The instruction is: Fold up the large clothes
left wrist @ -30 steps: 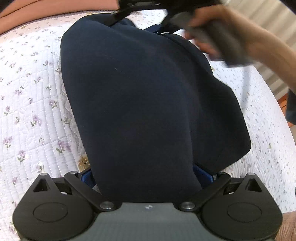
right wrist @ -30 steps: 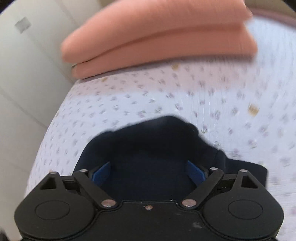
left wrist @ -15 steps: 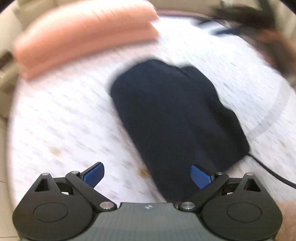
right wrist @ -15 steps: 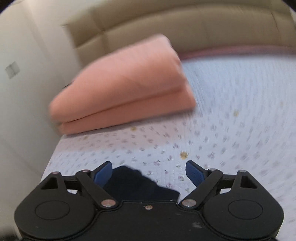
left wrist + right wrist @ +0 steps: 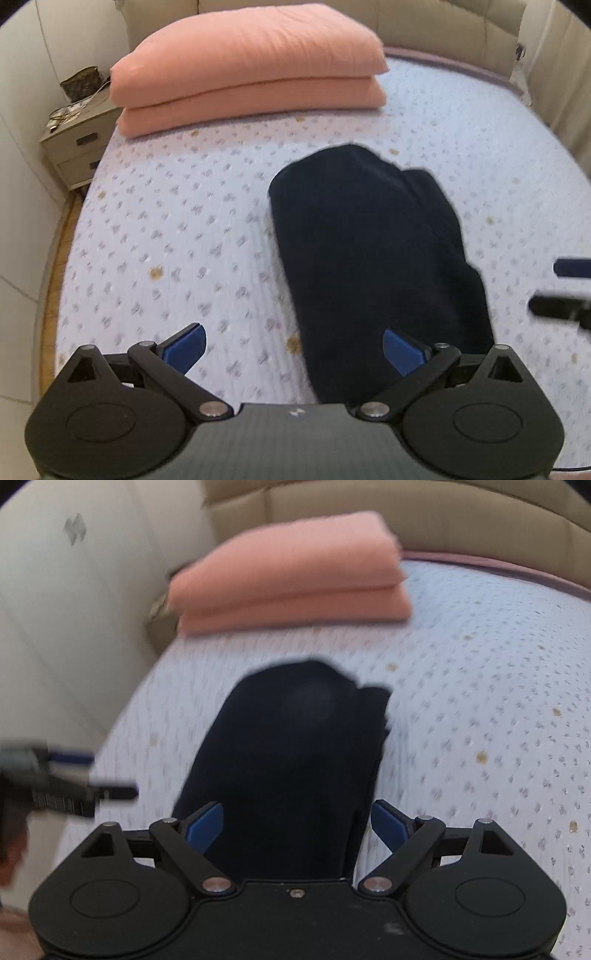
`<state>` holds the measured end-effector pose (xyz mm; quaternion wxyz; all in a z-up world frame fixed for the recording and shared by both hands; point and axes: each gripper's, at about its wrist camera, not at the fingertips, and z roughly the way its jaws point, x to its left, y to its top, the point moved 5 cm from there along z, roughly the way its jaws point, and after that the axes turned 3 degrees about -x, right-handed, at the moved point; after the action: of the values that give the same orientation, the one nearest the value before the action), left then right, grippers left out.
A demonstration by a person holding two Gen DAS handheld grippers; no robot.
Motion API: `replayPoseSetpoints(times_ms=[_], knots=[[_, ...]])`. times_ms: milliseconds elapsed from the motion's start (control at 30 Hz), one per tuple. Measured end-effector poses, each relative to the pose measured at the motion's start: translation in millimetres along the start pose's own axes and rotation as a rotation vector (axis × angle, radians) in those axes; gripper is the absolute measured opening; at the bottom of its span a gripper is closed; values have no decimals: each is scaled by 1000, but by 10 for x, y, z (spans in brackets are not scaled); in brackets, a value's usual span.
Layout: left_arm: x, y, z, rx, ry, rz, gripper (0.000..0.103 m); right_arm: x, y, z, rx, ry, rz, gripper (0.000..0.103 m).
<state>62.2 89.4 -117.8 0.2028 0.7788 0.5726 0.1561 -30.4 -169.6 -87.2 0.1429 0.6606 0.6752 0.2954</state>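
Note:
A dark navy garment (image 5: 373,251) lies folded into a long bundle on the floral bedspread (image 5: 177,236); it also shows in the right wrist view (image 5: 291,753). My left gripper (image 5: 293,349) is open and empty, raised above the bed near the bundle's near end. My right gripper (image 5: 297,825) is open and empty, above the same bundle's near end. The right gripper's tips show at the right edge of the left wrist view (image 5: 565,288). The left gripper shows at the left edge of the right wrist view (image 5: 66,786).
Two stacked pink pillows (image 5: 251,70) lie at the head of the bed against a beige padded headboard (image 5: 443,26). A bedside table (image 5: 74,144) stands at the far left. A white wall (image 5: 66,590) runs along the bed's left side.
Both grippers let go of the navy garment and pulled back and up from it. The garment now lies folded on the bed, and both sets of jaws stand open.

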Motion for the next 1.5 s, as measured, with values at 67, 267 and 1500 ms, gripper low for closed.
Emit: replayPoseSetpoints(times_ms=[67,267,1500], knots=[[14,-68,11,7,36,6,103,121,-155,114,49,-10,-34,103],[57,-312,28,49,53,-2,103,171,-480,298,152,-61,-48,103],[94,-387,5,55,48,-26,103,175,-459,225,118,-72,-65,103]])
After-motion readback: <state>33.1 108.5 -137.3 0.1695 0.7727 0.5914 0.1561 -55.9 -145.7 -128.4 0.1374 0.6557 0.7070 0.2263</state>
